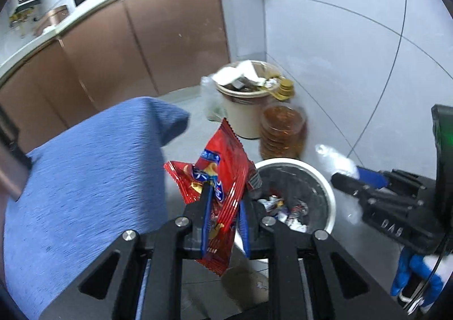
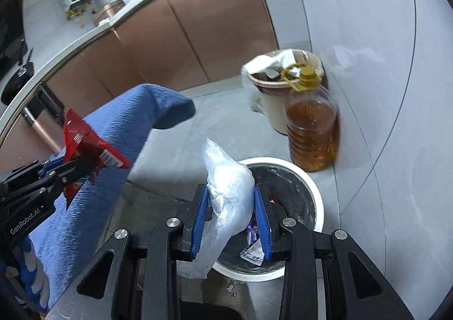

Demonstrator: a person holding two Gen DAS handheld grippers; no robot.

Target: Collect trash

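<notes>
Clamped in your left gripper [image 1: 223,206]: crinkled red foil snack wrapper [image 1: 223,167]. Your right gripper [image 2: 230,212] pinches a clear plastic bag [image 2: 226,192]. Both hang above the white-rimmed, black-lined bin [image 2: 317,195], which already holds scraps; dropping both remains.

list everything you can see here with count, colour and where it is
snack wrapper: one, red, clamped in the left hand-held gripper beside the white bin
plastic bag: one, clear, between the jaws of the right hand-held gripper above the white bin
white bin: one, white rim with dark liner, on the floor, scraps of trash inside
beige bin: one, beige, in the corner, full of paper and trash
oil bottle: one, amber with yellow cap, against the wall beside the beige bin
cabinets: row, brown, under the counter
blue cloth: one, blue, left of the bins
left hand-held gripper: black with blue pads
right hand-held gripper: black with blue pads
gloved hand: blue and white glove
</notes>
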